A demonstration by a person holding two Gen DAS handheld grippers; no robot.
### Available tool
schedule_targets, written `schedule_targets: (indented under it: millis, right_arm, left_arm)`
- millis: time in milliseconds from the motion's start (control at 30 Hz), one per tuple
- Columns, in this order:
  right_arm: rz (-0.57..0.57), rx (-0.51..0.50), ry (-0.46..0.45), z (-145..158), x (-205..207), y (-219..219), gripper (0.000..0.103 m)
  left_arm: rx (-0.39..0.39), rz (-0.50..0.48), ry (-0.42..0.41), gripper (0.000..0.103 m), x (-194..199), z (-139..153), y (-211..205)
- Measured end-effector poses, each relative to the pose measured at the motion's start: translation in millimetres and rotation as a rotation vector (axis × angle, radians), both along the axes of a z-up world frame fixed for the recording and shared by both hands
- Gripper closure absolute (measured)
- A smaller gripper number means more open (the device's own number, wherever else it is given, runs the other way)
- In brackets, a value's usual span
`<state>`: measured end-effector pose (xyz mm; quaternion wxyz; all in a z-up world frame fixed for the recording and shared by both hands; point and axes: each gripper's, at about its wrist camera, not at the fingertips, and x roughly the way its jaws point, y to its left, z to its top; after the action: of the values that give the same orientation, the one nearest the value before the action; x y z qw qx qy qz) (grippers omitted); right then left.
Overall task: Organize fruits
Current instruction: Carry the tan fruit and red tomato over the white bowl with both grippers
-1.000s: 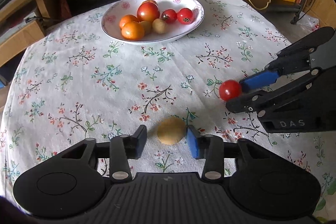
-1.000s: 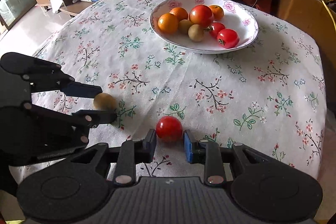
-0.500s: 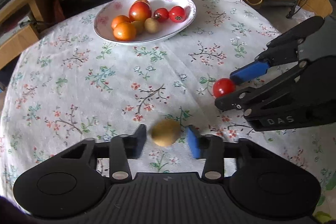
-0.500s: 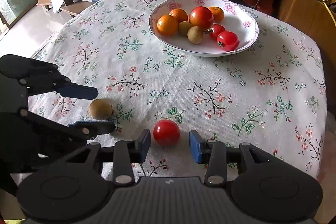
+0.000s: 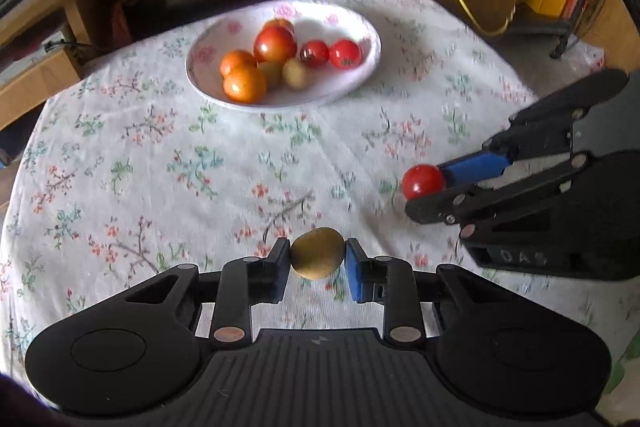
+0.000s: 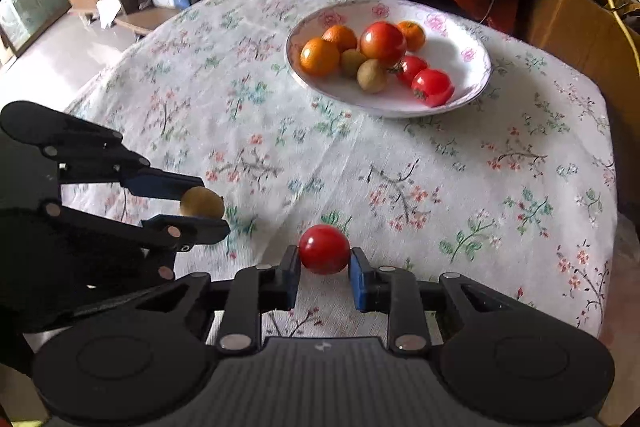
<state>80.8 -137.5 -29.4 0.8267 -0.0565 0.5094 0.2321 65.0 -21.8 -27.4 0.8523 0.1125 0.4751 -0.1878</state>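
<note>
The left gripper [image 5: 317,259] is closing its jaws on a small brownish-green oval kiwi [image 5: 317,258], with both pads touching the fruit, above the near part of the floral-cloth tabletop [image 5: 160,163]. The right gripper [image 6: 324,269] is clamping a round red tomato [image 6: 324,249] between narrow jaws, just right of the left gripper. A white floral-rimmed oval bowl [image 6: 468,59] is sitting at the far side, containing oranges, tomatoes and kiwis.

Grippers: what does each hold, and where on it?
Left gripper, jaws closing: kiwi, pinched at its sides. Right gripper: tomato, pinched at its sides.
</note>
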Motion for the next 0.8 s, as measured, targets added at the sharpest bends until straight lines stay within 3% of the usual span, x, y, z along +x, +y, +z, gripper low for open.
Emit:
schedule_targets:
  millis: [800]
  right_arm:
    - [-0.186, 0.108, -0.075, 32, 69, -29, 0.077]
  left_arm:
    - [-0.074, 0.120, -0.067, 0.068, 84, 27, -17]
